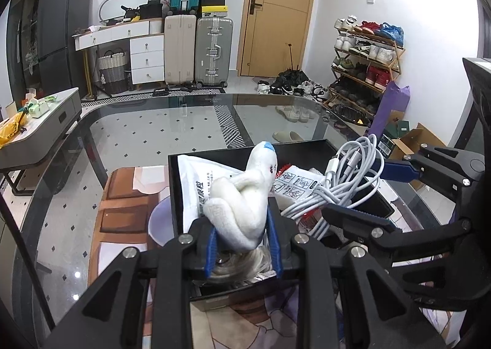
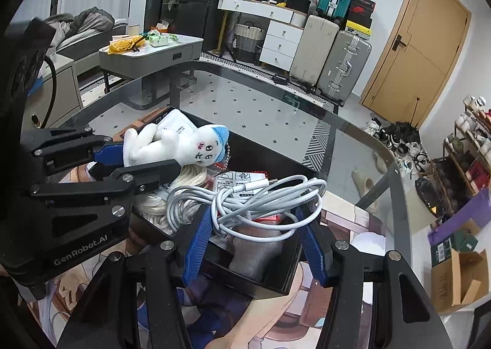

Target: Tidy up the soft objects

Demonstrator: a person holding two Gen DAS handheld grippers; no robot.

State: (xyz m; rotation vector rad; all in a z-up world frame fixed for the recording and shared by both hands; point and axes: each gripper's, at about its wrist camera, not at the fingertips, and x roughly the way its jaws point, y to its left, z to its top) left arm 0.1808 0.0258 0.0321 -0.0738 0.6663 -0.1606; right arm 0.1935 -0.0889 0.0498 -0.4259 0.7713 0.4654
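Note:
My left gripper (image 1: 242,238) is shut on a white plush toy (image 1: 245,198) with a blue cap and holds it above a black box (image 1: 214,153). The plush also shows in the right wrist view (image 2: 172,143), clamped in the left gripper (image 2: 141,162). My right gripper (image 2: 254,232) is shut on a coiled white cable (image 2: 260,198) over the same black box (image 2: 276,284). In the left wrist view the cable (image 1: 346,183) hangs between the right gripper's fingers (image 1: 396,169). The box holds a white bag (image 1: 199,183), a leaflet (image 1: 294,186) and a blond hair tuft (image 2: 190,177).
The box stands on a printed mat (image 1: 122,195) on a glass table (image 1: 153,122). A grey side table (image 2: 159,51) with clutter stands to the left. Suitcases (image 1: 196,48), a door (image 1: 276,11) and a shoe rack (image 1: 365,63) line the far wall.

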